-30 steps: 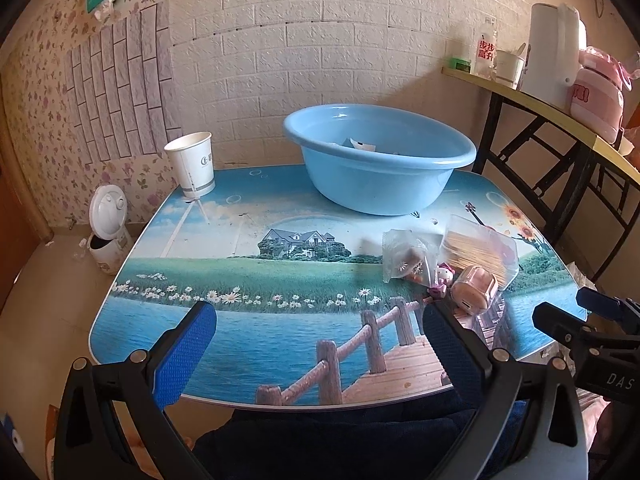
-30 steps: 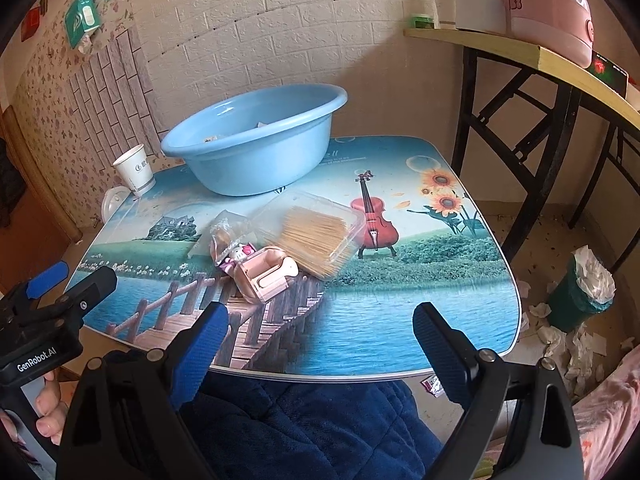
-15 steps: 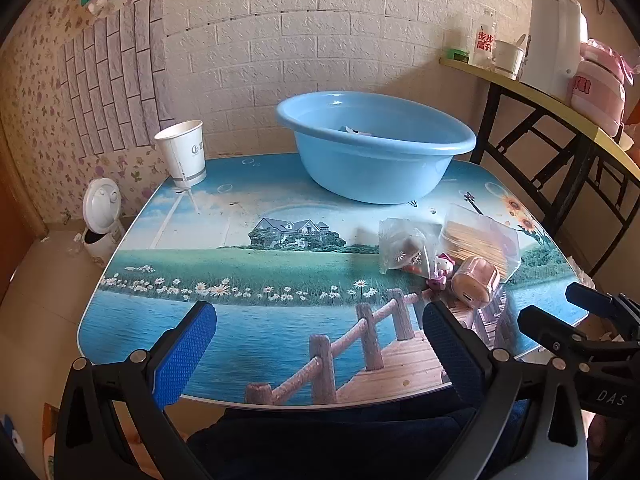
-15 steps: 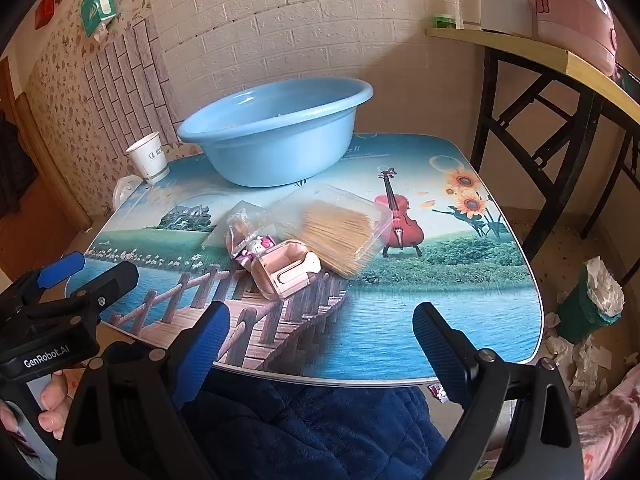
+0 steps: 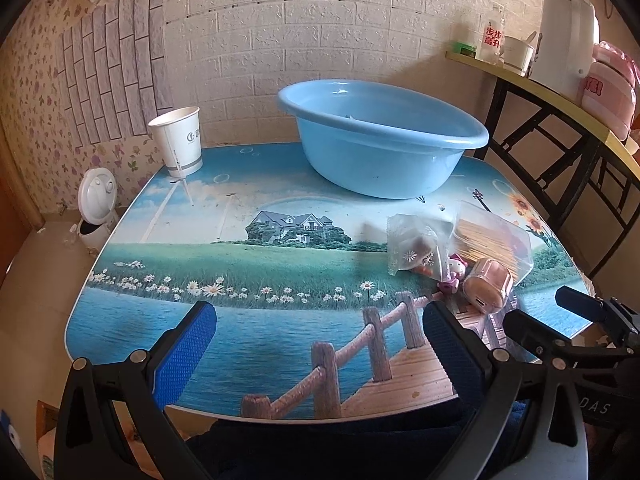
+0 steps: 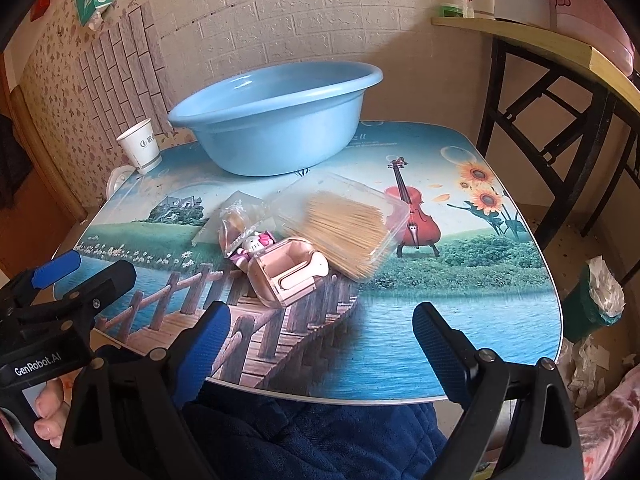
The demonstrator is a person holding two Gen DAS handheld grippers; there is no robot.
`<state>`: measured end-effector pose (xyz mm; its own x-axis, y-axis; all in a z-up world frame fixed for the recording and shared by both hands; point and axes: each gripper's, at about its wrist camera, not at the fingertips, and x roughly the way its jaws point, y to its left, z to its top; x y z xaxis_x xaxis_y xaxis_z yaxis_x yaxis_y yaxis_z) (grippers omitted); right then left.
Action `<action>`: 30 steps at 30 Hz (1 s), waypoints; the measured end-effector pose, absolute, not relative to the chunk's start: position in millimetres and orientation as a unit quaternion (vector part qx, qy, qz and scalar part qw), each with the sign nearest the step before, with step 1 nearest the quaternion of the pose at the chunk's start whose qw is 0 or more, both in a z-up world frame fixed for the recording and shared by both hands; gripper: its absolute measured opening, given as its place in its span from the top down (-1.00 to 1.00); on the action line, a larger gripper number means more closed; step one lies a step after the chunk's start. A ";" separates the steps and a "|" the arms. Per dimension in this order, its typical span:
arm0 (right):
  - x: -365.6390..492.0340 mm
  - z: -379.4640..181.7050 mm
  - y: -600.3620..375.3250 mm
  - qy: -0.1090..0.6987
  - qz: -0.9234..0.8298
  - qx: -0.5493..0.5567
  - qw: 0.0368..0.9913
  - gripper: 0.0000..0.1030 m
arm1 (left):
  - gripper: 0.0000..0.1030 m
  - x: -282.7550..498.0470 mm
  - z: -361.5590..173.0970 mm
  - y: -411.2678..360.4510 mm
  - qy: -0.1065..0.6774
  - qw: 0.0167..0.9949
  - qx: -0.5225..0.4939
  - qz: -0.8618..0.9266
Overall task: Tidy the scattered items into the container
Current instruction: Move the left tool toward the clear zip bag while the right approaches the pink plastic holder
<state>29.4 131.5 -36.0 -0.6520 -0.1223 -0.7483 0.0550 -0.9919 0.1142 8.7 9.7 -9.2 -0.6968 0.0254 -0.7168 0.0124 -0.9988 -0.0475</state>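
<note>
A light blue basin (image 5: pixel 384 140) (image 6: pixel 276 120) stands at the back of the table. In front of it lie a clear box of wooden sticks (image 6: pixel 344 224) (image 5: pixel 492 236), a pink earbud case (image 6: pixel 286 276) (image 5: pixel 488 285), a small kitten figure (image 6: pixel 256 245) (image 5: pixel 454 272) and a clear snack bag (image 5: pixel 412 246) (image 6: pixel 236 222). My left gripper (image 5: pixel 320 332) is open and empty over the near table edge, left of the items. My right gripper (image 6: pixel 322 328) is open and empty, just short of the pink case.
A paper cup (image 5: pixel 178 142) (image 6: pixel 140 152) stands at the table's back left corner. A shelf (image 5: pixel 560 92) with a kettle and pink cooker is at the right. A small white bin (image 5: pixel 96 208) is on the floor left, a green bin (image 6: pixel 596 296) right.
Both grippers have moved slightly forward toward the table; the items look nearer. Both stay open and empty.
</note>
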 end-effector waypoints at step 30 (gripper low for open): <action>-11.2 -56.5 117.5 -0.010 -0.901 0.424 0.096 -0.21 | -1.00 -34.2 -27.6 25.5 -0.023 0.054 -0.411 0.910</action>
